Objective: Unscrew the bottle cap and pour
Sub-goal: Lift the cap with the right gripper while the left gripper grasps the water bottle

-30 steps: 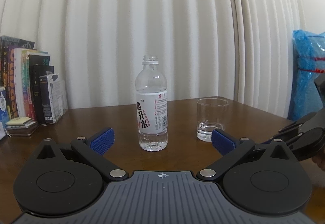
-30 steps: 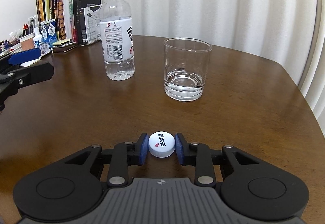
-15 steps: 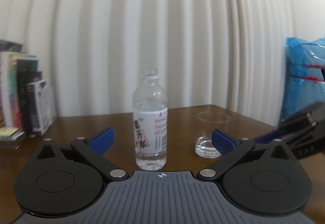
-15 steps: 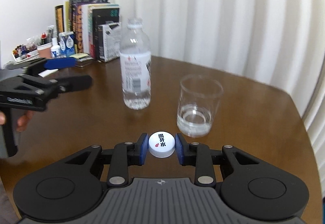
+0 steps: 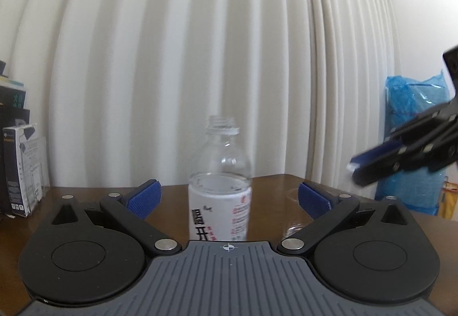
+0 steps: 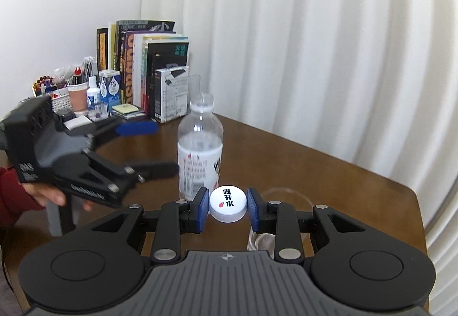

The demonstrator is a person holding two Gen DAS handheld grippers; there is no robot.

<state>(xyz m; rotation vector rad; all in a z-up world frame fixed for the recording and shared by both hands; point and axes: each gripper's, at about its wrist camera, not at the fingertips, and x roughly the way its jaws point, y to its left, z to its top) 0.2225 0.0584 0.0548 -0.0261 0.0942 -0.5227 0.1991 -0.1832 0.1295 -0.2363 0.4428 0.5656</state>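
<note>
The clear water bottle [image 5: 219, 187] stands upright and uncapped on the brown table [image 6: 329, 172], straight ahead of my left gripper [image 5: 227, 198], which is open and empty with the bottle beyond its blue pads. The bottle also shows in the right wrist view [image 6: 199, 149]. My right gripper [image 6: 227, 208] is shut on the white bottle cap [image 6: 227, 202] and held above the table. The glass [image 6: 282, 195], with a little water, sits mostly hidden behind the right gripper's fingers. The left gripper shows in the right wrist view [image 6: 154, 144], and the right gripper shows in the left wrist view [image 5: 355, 170].
Books [image 6: 148, 64] and a white box [image 6: 171, 92] stand at the table's far left, with a cup and small bottles [image 6: 86, 95] beside them. White curtains hang behind the table. A blue bag [image 5: 415, 138] stands at the right.
Both grippers have risen and moved toward the bottle, so bottle and glass sit lower in view. The right gripper still holds the cap; the left stays open.
</note>
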